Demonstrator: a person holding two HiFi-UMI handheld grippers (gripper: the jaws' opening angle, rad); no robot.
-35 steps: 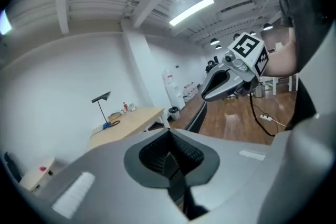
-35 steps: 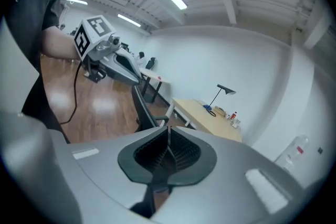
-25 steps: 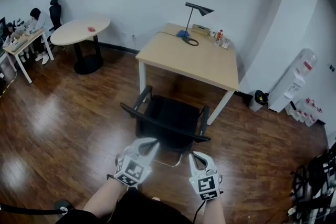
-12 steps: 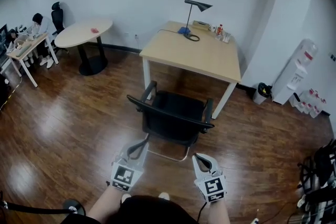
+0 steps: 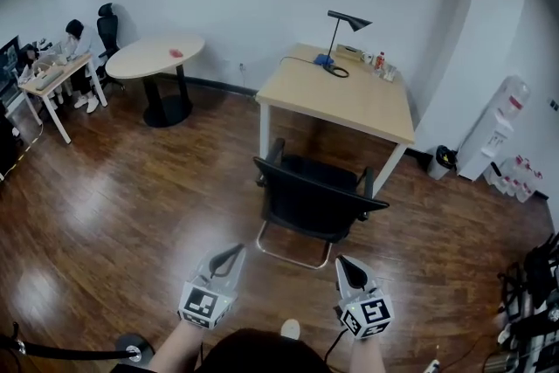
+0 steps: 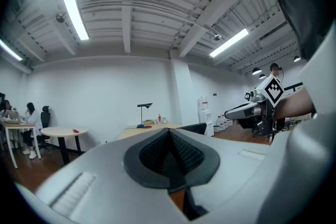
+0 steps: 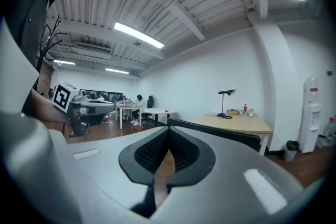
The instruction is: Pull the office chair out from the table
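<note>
Nearest, the left claw point(image 5: 232, 252) and the right claw point(image 5: 348, 263) are both pressed together and hold nothing. A second ago they were right at the backrest; now they have drawn back and are well apart from it. Beyond them the office chair point(image 5: 316, 203) stands free on the floor, just in front of the worktop point(image 5: 349, 105) and seemingly unmoved meanwhile, so the pull looks finished.
</note>
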